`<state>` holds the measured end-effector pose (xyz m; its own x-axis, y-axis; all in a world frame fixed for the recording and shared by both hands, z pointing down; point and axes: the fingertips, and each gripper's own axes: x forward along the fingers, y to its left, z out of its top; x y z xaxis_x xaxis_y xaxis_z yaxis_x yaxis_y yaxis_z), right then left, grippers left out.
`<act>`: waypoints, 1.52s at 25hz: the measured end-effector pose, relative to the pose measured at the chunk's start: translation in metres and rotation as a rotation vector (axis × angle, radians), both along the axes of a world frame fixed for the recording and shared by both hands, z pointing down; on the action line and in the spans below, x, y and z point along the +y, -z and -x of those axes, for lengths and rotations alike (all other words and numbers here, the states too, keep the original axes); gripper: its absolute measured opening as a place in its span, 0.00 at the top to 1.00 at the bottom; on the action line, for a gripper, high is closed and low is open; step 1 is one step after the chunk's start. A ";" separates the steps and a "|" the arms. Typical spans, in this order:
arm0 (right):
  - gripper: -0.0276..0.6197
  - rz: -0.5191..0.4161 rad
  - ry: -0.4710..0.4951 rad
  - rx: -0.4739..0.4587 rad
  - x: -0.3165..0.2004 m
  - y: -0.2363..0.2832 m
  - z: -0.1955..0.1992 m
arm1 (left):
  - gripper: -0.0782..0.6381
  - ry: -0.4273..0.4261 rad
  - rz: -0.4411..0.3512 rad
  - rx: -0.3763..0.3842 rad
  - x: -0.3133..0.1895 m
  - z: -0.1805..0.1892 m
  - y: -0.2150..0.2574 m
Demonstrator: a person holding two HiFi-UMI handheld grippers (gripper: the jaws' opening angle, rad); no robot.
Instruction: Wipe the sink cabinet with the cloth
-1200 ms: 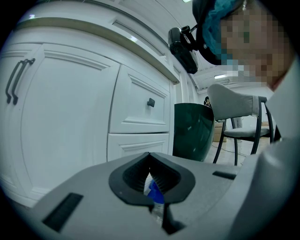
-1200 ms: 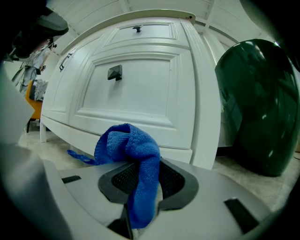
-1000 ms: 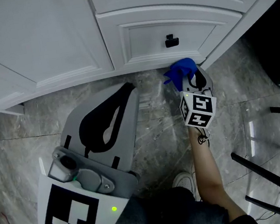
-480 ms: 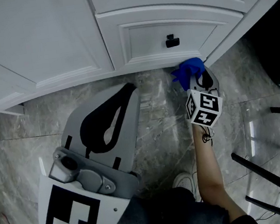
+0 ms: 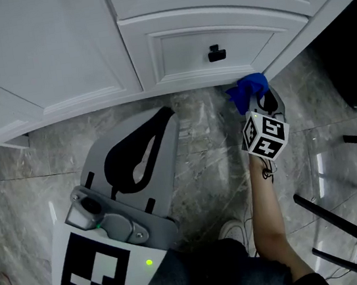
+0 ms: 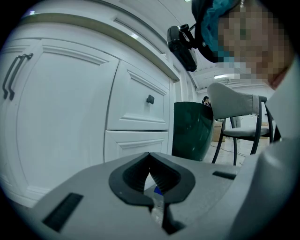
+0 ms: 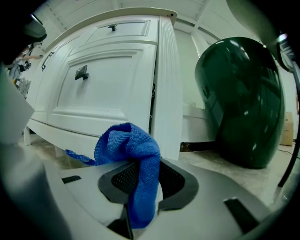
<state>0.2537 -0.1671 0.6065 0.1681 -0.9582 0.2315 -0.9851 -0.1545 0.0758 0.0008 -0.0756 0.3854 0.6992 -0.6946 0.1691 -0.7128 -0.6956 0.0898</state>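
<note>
Cloth (image 5: pixel 248 89) shifted right along sink cabinet (image 5: pixel 215 30) base, covering right gripper (image 5: pixel 259 101) tips

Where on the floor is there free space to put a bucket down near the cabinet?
Bare floor lies between the cabinet base and the left claw, also between both claws. Crowded: right claw with cloth, black legs.

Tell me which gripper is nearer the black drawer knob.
Right. The right gripper, shut on the blue cloth, is below-right of the drawer knob; the left gripper is farther back, lower left.
</note>
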 end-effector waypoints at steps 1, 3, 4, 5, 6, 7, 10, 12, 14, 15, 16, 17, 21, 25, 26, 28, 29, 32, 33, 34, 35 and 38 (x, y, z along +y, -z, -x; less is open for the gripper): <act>0.78 0.005 0.003 0.001 0.000 0.000 0.000 | 0.89 -0.006 -0.003 -0.005 -0.001 -0.001 -0.002; 0.78 0.017 0.015 -0.003 0.002 0.002 0.001 | 0.89 -0.030 -0.012 -0.021 -0.002 -0.007 -0.007; 0.78 0.021 0.026 -0.007 0.006 0.005 0.003 | 0.89 -0.048 -0.017 -0.026 -0.002 -0.012 -0.009; 0.78 0.023 0.045 -0.012 0.013 0.010 0.005 | 0.89 -0.069 -0.024 -0.027 -0.001 -0.017 -0.010; 0.78 0.022 0.071 -0.015 0.022 0.018 0.009 | 0.89 -0.091 -0.036 -0.025 0.000 -0.023 -0.008; 0.78 0.019 0.104 -0.018 0.031 0.029 0.013 | 0.89 -0.114 -0.056 -0.030 0.002 -0.029 -0.005; 0.78 -0.014 0.178 -0.018 0.059 0.080 0.020 | 0.89 -0.204 -0.146 -0.116 0.011 -0.047 0.011; 0.78 -0.068 0.174 -0.006 0.071 0.130 0.012 | 0.89 -0.281 -0.187 -0.125 0.019 -0.065 0.025; 0.78 -0.128 0.157 0.015 0.075 0.184 -0.002 | 0.89 -0.363 -0.193 -0.068 0.027 -0.086 0.042; 0.78 -0.155 0.149 0.023 0.075 0.211 -0.010 | 0.89 -0.396 -0.190 -0.047 0.030 -0.095 0.049; 0.78 -0.184 0.143 0.028 0.075 0.238 -0.017 | 0.89 -0.415 -0.189 -0.032 0.032 -0.102 0.056; 0.78 -0.215 0.138 0.032 0.074 0.264 -0.023 | 0.89 -0.419 -0.195 -0.016 0.031 -0.108 0.065; 0.78 -0.336 0.110 0.064 0.066 0.365 -0.042 | 0.89 -0.413 -0.235 0.082 0.025 -0.124 0.109; 0.78 -0.420 0.115 0.102 0.056 0.445 -0.039 | 0.89 -0.477 -0.232 0.154 0.031 -0.143 0.135; 0.78 -0.423 0.117 0.133 0.053 0.459 -0.037 | 0.89 -0.491 -0.230 0.176 0.033 -0.147 0.140; 0.78 -0.425 0.119 0.190 0.046 0.485 -0.031 | 0.89 -0.516 -0.227 0.214 0.035 -0.154 0.146; 0.78 -0.429 0.122 0.208 0.043 0.497 -0.027 | 0.89 -0.522 -0.225 0.225 0.034 -0.155 0.147; 0.78 -0.449 0.129 0.230 0.034 0.524 -0.017 | 0.89 -0.499 -0.212 0.215 0.027 -0.151 0.137; 0.78 -0.455 0.124 0.231 0.031 0.532 -0.016 | 0.89 -0.490 -0.206 0.207 0.024 -0.149 0.132; 0.78 -0.459 0.117 0.232 0.029 0.538 -0.016 | 0.89 -0.484 -0.200 0.202 0.022 -0.147 0.127; 0.78 -0.461 0.108 0.232 0.025 0.542 -0.016 | 0.89 -0.483 -0.193 0.200 0.021 -0.146 0.124; 0.78 -0.460 0.076 0.243 0.016 0.547 -0.017 | 0.89 -0.495 -0.168 0.197 0.023 -0.143 0.117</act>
